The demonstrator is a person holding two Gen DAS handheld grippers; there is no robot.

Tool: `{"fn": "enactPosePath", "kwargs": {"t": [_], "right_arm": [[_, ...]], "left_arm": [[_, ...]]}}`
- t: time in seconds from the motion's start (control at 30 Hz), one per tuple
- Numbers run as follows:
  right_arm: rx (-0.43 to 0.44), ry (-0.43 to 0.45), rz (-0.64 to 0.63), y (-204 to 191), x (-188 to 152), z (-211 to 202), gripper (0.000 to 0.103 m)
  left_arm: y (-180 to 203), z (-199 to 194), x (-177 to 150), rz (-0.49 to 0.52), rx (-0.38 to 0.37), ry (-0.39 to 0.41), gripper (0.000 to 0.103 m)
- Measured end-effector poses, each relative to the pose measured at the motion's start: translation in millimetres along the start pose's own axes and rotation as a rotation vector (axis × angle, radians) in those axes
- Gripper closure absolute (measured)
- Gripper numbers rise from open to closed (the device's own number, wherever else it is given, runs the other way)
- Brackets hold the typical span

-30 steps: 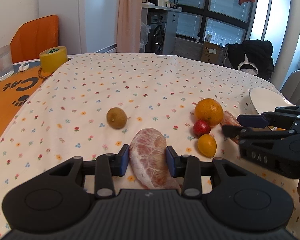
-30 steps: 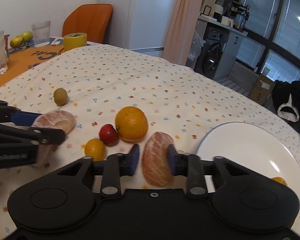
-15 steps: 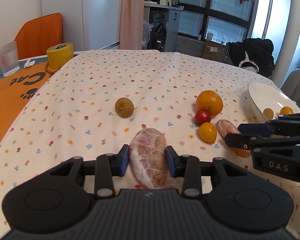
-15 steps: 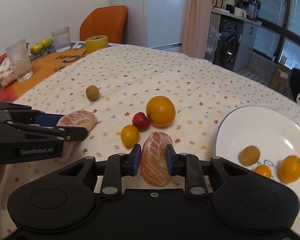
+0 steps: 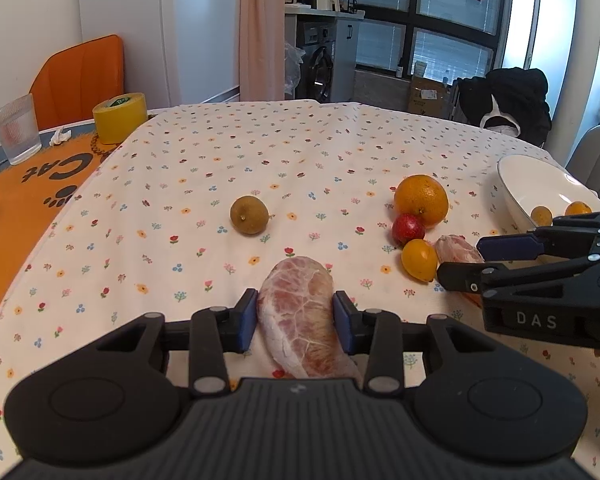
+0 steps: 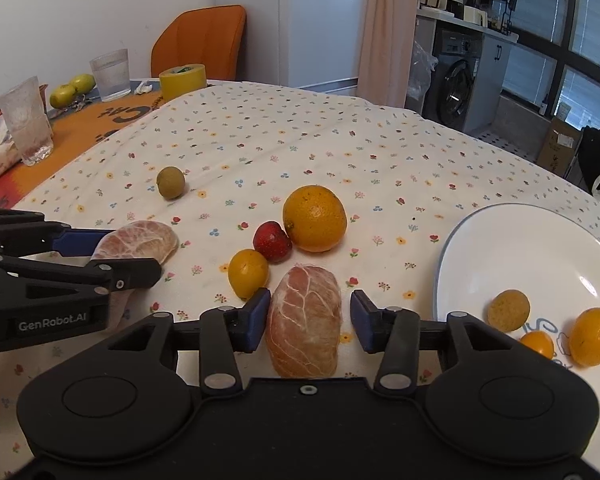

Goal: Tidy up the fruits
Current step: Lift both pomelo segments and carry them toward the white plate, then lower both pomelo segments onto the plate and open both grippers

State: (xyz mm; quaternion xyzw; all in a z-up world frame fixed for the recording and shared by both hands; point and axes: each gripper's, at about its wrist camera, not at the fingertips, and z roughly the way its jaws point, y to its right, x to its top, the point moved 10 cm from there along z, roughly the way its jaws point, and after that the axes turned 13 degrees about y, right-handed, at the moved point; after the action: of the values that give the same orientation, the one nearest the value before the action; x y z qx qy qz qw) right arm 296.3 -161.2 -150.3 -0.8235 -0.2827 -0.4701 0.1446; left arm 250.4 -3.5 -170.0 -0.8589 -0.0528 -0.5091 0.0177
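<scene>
Since a moment ago the right gripper point(image 6: 306, 322) has spread its jaws: its blue pads now stand clear of the peeled grapefruit piece point(image 6: 306, 320), which lies on the flowered tablecloth point(image 6: 300, 140) between them. Left gripper point(image 5: 295, 322) stays clamped on the other peeled piece point(image 5: 304, 320), both pads touching it. Just beyond sit a small yellow fruit point(image 6: 247, 273), a red fruit point(image 6: 272, 241) and a big orange point(image 6: 314, 218), close together. Well apart to the left lies a brown longan point(image 6: 171, 182). At right, the white plate point(image 6: 520, 240) holds three small fruits.
</scene>
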Motion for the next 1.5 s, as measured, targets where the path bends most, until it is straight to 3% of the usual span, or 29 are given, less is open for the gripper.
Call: {"fn": "enactPosePath", "kwargs": {"t": [0.07, 0.43, 0.73, 1.17, 1.5], "right_arm": [[0.01, 0.002, -0.019, -2, 0, -1, 0.069], [0.092, -0.004, 0.06, -9, -1, -8, 0.07], [0.105, 0.021, 0.105, -3, 5, -19, 0.078], [0.092, 0.097, 0.126, 14, 23, -45, 0.078], [0.024, 0.148, 0.159, 55, 31, -69, 0.078]], "left_arm": [[0, 0, 0, -0.002, 0.0, 0.002, 0.065], [-4, -7, 0, -0.033, -0.009, 0.001, 0.066], [-3, -15, 9, -0.042, -0.014, 0.026, 0.066], [15, -29, 33, -0.033, -0.042, 0.081, 0.066], [49, -28, 50, 0.0, -0.087, 0.106, 0.066]]}}
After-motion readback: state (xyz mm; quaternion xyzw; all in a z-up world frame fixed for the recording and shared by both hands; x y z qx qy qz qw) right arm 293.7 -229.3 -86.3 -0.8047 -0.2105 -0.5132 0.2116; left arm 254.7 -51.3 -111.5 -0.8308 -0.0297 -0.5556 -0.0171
